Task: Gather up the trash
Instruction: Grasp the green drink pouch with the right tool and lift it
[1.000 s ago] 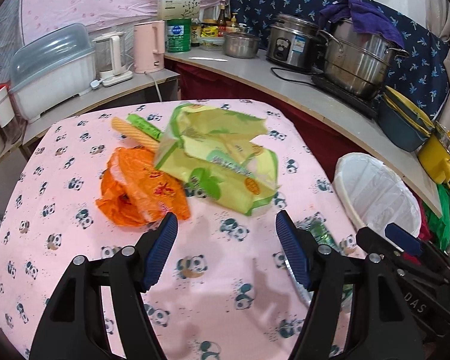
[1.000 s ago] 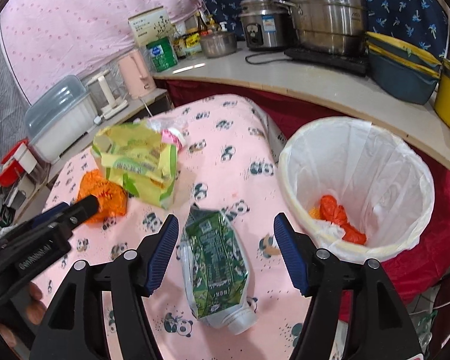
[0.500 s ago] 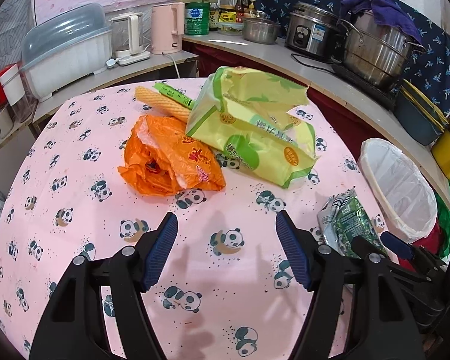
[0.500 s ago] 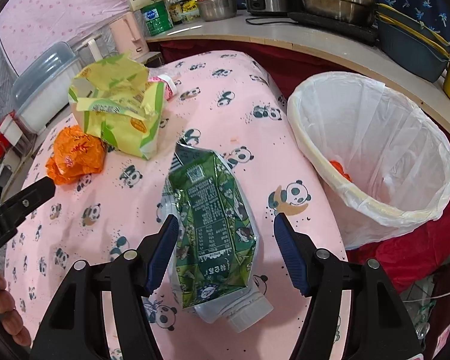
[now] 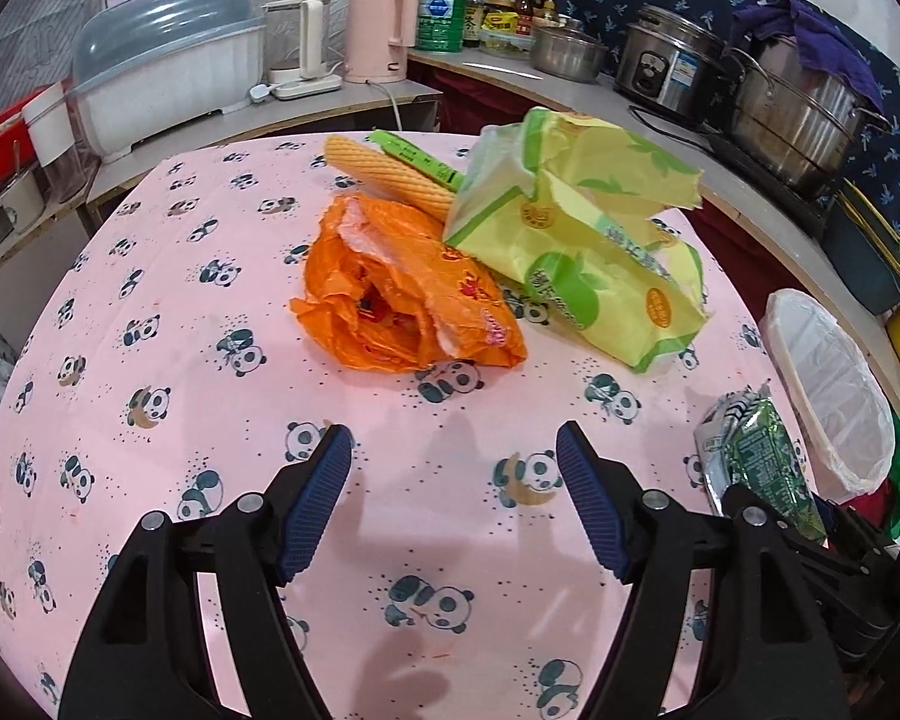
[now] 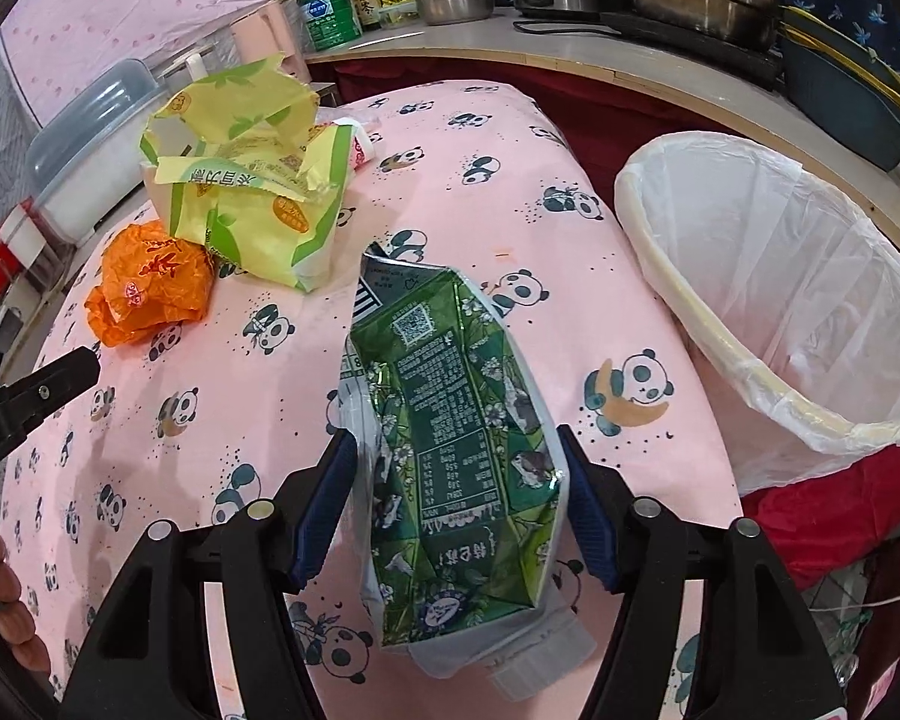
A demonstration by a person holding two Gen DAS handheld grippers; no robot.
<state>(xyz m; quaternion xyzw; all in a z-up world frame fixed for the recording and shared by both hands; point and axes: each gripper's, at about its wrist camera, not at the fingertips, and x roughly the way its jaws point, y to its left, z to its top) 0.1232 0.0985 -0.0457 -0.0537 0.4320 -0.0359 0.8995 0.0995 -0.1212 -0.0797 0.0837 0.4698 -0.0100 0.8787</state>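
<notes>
- The right gripper (image 6: 455, 504) is held low over the pink panda tablecloth (image 6: 222, 396), pointing forward, with its claw spread wide.
- A flattened green drink carton (image 6: 450, 450) is seen lying between the two blue pads (image 6: 324, 504); whether it is touched by them cannot be told.
- A white-lined trash bin (image 6: 774, 300) is placed just beside the table edge, to the right of the carton.
- The left gripper (image 5: 453, 504) is held above the cloth with its claw wide and nothing in it.
- Ahead of it, a crumpled orange wrapper (image 5: 402, 294) is seen touching a torn yellow-green bag (image 5: 588, 240).
- A ridged yellow wafer roll (image 5: 390, 174) is seen behind them.
</notes>
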